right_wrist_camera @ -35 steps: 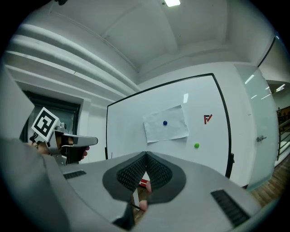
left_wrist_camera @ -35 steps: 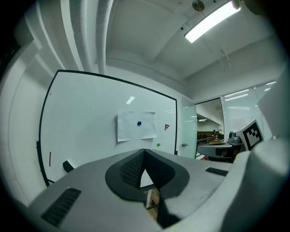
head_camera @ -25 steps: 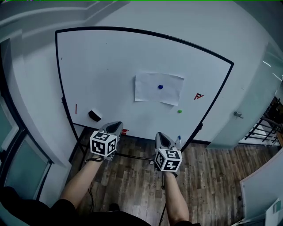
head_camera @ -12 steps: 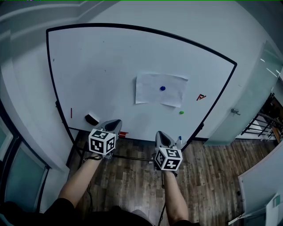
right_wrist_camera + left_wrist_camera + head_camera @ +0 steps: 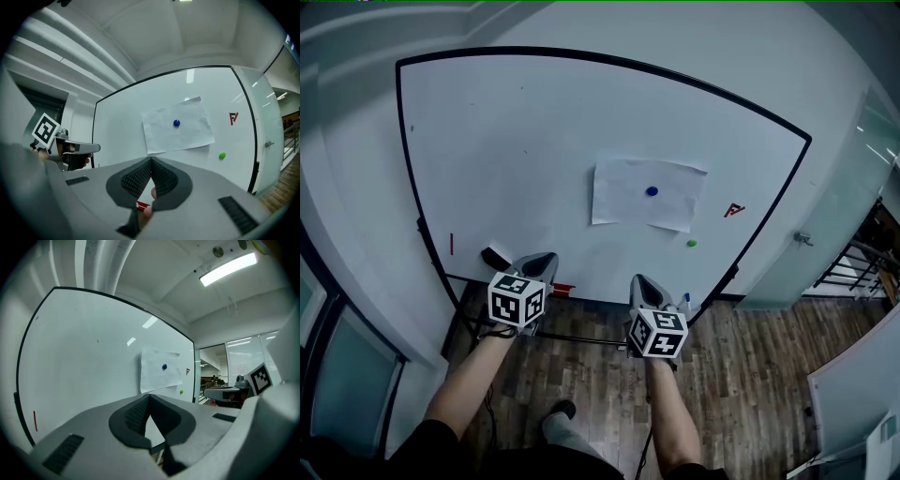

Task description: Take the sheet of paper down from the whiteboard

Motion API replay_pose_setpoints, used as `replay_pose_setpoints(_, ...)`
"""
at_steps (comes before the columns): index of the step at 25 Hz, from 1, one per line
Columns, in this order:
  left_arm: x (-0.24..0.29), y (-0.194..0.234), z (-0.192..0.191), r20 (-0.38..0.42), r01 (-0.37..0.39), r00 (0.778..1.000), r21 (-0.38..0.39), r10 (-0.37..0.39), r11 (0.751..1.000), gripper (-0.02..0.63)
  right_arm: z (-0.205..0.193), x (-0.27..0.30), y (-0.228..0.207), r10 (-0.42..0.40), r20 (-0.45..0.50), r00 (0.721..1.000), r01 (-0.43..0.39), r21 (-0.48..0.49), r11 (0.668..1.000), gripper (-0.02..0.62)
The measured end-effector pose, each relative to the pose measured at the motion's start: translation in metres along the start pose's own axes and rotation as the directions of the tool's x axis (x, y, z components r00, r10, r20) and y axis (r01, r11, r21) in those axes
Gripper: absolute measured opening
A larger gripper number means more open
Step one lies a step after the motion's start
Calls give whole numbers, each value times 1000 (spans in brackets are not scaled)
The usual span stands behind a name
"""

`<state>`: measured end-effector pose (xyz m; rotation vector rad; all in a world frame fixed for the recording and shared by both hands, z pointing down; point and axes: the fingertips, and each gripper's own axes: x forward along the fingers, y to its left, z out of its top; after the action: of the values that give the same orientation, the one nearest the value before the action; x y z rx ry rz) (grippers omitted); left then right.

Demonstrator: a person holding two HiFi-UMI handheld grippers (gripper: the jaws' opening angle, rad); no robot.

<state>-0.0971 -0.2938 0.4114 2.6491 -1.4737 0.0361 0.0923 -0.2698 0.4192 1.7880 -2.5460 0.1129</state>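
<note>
floor (image 5: 750, 375): dark wood planks | wall (image 5: 825, 84): pale | strip light (image 5: 228, 269): lit

Whiteboard (image 5: 506, 141): white, thin black frame
Sheet of paper (image 5: 623, 202): white
Magnet on the paper (image 5: 652, 191): blue
Lower magnet (image 5: 691, 243): green
Mark on the board (image 5: 733, 211): red
Floor (image 5: 750, 375): dark brown wood grain
Left gripper (image 5: 546, 262): grey, cube of black-and-white squares
Right gripper (image 5: 639, 283): grey, same black-and-white cube
</note>
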Motion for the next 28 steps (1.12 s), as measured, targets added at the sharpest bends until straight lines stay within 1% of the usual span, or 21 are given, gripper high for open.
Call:
replay_pose_setpoints(6, 21, 8, 12, 29, 17, 999, 15, -17, 1000, 21, 10, 20, -13, -13, 15, 1000, 13, -17, 1000, 25)
replay_pose_setpoints(12, 52, 24, 24, 28, 33, 999, 42, -35, 999, 21, 24, 49, -24, -25, 48, 999, 25, -3, 1000, 25)
replay_pose_setpoints(19, 89, 35, 37, 25, 74, 997, 69, -76, 995, 21, 33, 79, -38, -53, 67, 996, 52, 17, 998, 25)
replay_pose_setpoints(24, 111, 42, 52, 67, 79, 994, 96, -86, 992, 21, 36, 95, -49, -79, 73, 994, 76, 32, 997, 25)
replay_pose_setpoints(26, 119, 44, 57, 72, 95, 992, 97, -102, 991, 21, 38, 101, -52, -84, 76, 994, 82, 32, 996, 25)
replay_pose_setpoints(28, 127, 44, 58, 59, 123, 990, 88, -129, 988, 21, 42, 106, -55, -86, 78, 993, 84, 34, 996, 25)
